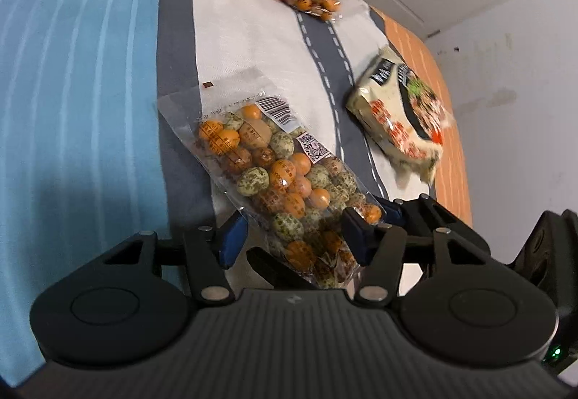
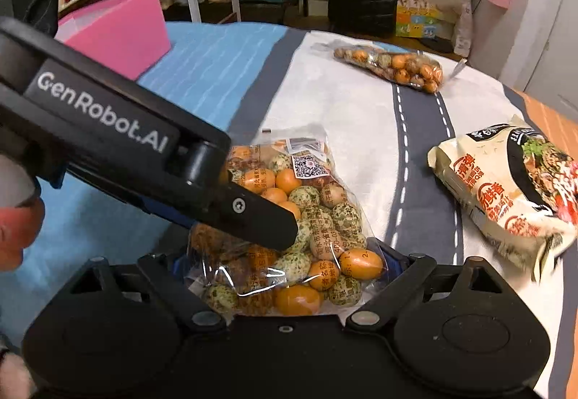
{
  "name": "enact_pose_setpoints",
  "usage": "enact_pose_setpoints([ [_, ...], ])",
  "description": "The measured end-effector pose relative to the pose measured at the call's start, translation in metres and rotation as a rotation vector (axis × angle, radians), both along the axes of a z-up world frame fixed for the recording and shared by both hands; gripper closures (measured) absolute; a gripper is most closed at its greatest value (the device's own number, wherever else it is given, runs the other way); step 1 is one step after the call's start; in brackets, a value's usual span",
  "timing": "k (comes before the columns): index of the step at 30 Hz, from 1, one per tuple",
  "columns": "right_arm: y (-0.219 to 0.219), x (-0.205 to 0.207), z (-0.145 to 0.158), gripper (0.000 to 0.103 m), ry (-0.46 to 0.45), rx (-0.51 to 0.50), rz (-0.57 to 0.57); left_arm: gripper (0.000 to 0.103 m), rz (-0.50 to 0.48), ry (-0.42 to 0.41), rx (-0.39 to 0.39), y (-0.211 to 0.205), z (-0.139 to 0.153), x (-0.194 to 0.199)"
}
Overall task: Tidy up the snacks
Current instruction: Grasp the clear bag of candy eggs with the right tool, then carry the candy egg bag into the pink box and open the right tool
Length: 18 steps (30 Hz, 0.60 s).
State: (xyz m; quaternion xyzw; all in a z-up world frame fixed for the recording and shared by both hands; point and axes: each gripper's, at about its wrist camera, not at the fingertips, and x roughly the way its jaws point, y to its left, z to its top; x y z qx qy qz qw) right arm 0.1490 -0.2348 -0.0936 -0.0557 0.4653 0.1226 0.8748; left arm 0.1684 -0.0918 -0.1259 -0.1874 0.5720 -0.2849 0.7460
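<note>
We see both grippers on one clear bag of coated nuts [image 1: 274, 164] lying on the bedspread [image 1: 253, 48]. Left gripper [image 1: 294, 236] jaws sit wide, straddling the bag's near end; grip unclear. Right gripper [image 2: 281, 265] jaws also flank it; can't tell if clamped. Second nut bag [image 2: 393, 68] lies farther back, noodle packet [image 2: 505, 196] off right.

I see open bedspread [image 2: 346, 117] between the near nut bag [image 2: 300, 218], the far nut bag [image 2: 393, 68] and the noodle packet [image 2: 505, 196]; the left tool [image 2: 253, 218] crosses the near bag.
</note>
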Motion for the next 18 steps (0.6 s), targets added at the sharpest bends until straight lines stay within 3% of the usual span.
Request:
enact_pose_setpoints([
  [9, 0.032, -0.036, 0.047, 0.009, -0.026, 0.029, 0.027, 0.047, -0.021, -0.043, 0.002, 0.043, 0.050, -0.031],
  [18, 0.087, -0.050, 0.090, 0.009, -0.079, 0.003, 0.136, 0.047, 0.067, -0.103, -0.022, 0.102, 0.092, -0.062],
])
